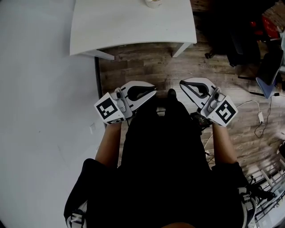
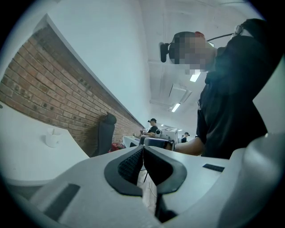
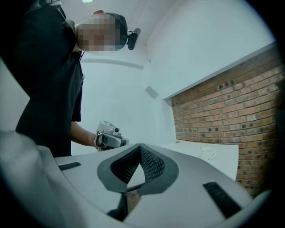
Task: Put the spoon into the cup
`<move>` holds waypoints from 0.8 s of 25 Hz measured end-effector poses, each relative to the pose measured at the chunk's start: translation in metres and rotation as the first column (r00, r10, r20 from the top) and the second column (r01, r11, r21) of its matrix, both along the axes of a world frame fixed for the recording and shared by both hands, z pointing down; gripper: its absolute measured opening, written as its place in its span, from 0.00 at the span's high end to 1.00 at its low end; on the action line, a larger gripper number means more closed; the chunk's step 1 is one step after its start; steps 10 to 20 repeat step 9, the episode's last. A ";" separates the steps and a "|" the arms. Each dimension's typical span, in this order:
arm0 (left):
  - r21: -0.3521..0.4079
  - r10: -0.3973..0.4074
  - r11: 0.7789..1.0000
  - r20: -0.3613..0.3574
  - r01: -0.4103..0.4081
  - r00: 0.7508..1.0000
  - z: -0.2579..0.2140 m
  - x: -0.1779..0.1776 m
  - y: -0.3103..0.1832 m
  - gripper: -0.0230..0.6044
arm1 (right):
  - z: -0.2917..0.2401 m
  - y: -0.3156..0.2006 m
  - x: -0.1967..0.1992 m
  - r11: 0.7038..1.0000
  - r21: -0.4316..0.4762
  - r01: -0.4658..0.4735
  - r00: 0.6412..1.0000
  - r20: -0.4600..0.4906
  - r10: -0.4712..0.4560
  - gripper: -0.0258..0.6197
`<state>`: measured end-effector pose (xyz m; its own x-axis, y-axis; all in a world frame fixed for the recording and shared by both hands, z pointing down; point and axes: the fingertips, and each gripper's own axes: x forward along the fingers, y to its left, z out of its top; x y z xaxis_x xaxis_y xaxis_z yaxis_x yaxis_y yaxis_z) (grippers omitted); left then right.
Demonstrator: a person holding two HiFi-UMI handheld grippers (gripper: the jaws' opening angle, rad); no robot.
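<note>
A white cup (image 1: 153,3) stands at the far edge of the white table (image 1: 133,24), cut off by the top of the head view. In the left gripper view the cup (image 2: 52,138) shows small on the tabletop at the left. I see no spoon clearly; a faint pale shape (image 3: 208,153) lies on the table in the right gripper view, too small to tell. My left gripper (image 1: 151,92) and right gripper (image 1: 183,83) are held close to the person's body, well short of the table, tips toward each other. Both are shut with nothing between the jaws.
Wooden floor (image 1: 147,67) lies between the person and the table. A white wall (image 1: 40,111) runs along the left. Dark chairs and bags (image 1: 249,40) and cables (image 1: 258,120) sit at the right. A brick wall (image 2: 49,98) stands behind the table.
</note>
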<state>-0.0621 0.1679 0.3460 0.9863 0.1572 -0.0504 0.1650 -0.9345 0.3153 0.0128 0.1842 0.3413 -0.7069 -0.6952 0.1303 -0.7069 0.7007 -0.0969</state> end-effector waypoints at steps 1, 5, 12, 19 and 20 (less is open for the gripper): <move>0.001 0.009 1.000 0.000 -0.009 1.000 0.000 0.002 0.001 0.93 | 0.000 0.000 0.002 1.000 -0.001 -0.006 1.000 0.000 0.006 0.95; 0.016 0.039 0.999 -0.001 -0.039 0.999 -0.002 0.007 0.001 0.93 | -0.003 -0.002 0.005 1.000 0.015 -0.028 1.000 0.001 0.028 0.95; 0.024 0.041 0.999 0.002 -0.041 0.999 -0.007 0.001 0.000 0.93 | -0.009 0.001 -0.007 1.000 0.025 -0.017 1.000 0.010 0.017 0.95; 0.024 0.041 0.999 0.002 -0.041 0.999 -0.007 0.001 0.000 0.93 | -0.009 0.001 -0.007 1.000 0.025 -0.017 1.000 0.010 0.017 0.95; 0.024 0.041 0.999 0.002 -0.041 0.999 -0.007 0.001 0.000 0.93 | -0.009 0.001 -0.007 1.000 0.025 -0.017 1.000 0.010 0.017 0.95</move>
